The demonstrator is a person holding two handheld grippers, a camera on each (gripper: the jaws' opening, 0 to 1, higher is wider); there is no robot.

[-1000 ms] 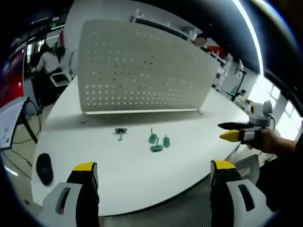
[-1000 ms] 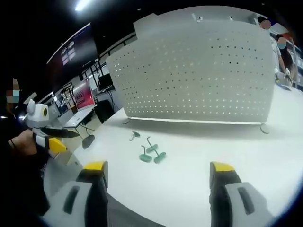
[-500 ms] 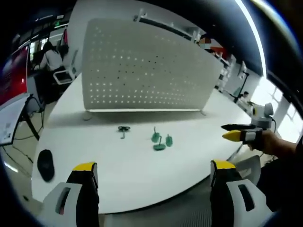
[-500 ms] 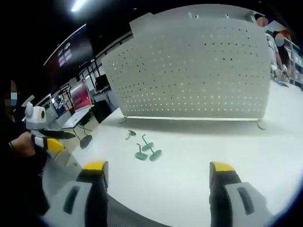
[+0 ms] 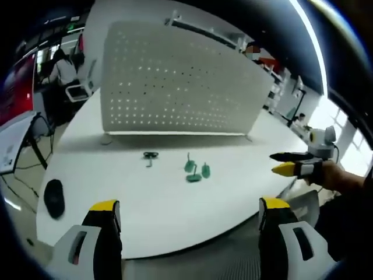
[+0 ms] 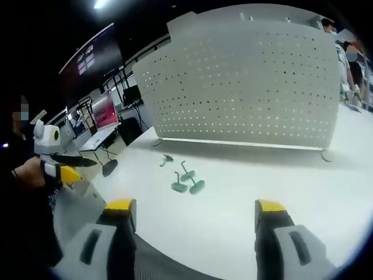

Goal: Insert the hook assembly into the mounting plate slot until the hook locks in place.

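Both tongs wide open, nothing between the jaws. Left gripper [image 5: 185,211] in the left gripper view: yellow-tipped jaws spread apart over the near table edge, holding nothing. Right gripper [image 6: 194,209] in the right gripper view: same, jaws far apart and empty. Each one also shows in the other's view, held in a hand off the table edge: right gripper at the right of the left gripper view, left gripper at the left of the right gripper view.

Out from the jaws, on the white table [image 5: 145,204]: three green hooks [image 5: 195,170] lie loose in a tight cluster mid-table, well apart from both grippers. Small dark hook [image 5: 150,156] lies just beside them, nearer the panel. White perforated panel [image 5: 175,81] stands upright on feet at the far side of the table, behind the hooks, not touching them. Dark mouse [image 5: 53,198] sits near the table's left edge.
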